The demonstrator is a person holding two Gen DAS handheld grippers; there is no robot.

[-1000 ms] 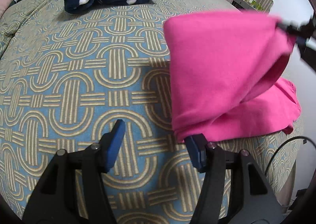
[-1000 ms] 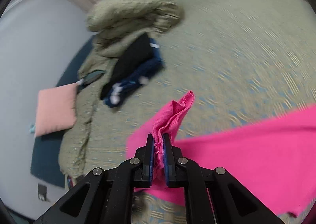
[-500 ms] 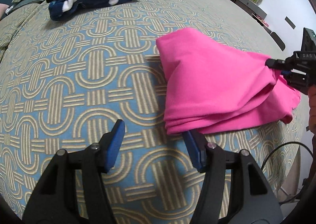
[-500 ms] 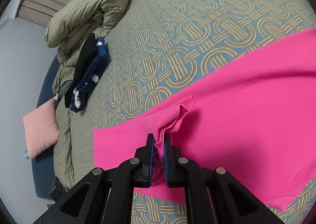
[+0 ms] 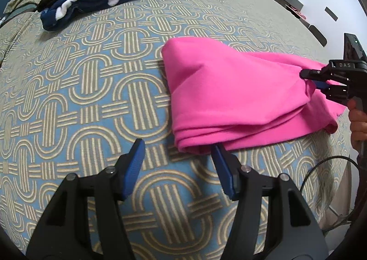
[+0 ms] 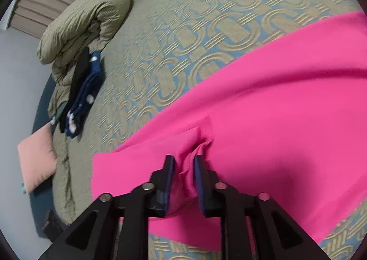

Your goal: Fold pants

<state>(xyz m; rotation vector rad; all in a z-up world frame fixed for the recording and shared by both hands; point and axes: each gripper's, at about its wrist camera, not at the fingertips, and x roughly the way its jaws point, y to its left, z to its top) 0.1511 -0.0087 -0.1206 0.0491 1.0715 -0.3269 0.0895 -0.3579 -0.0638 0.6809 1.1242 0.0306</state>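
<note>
Pants (image 5: 234, 99) on bed (image 5: 91, 90); folded clothes (image 5: 91, 0) far behind, maybe stacked.

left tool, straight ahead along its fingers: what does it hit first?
Most likely the patterned bedspread, just left of the pink pants' folded corner. The open left tool has bare cover between its fingers; its right finger sits at the pants' edge, so depth is uncertain.

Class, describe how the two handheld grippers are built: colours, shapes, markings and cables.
Left gripper: two black angular fingers with cut-out gaps, silver bolts and ribbed blue pads. Right gripper: the same black build with blue pads; the left wrist view shows white "DAS" lettering on it. A black cable loops nearby.
</note>
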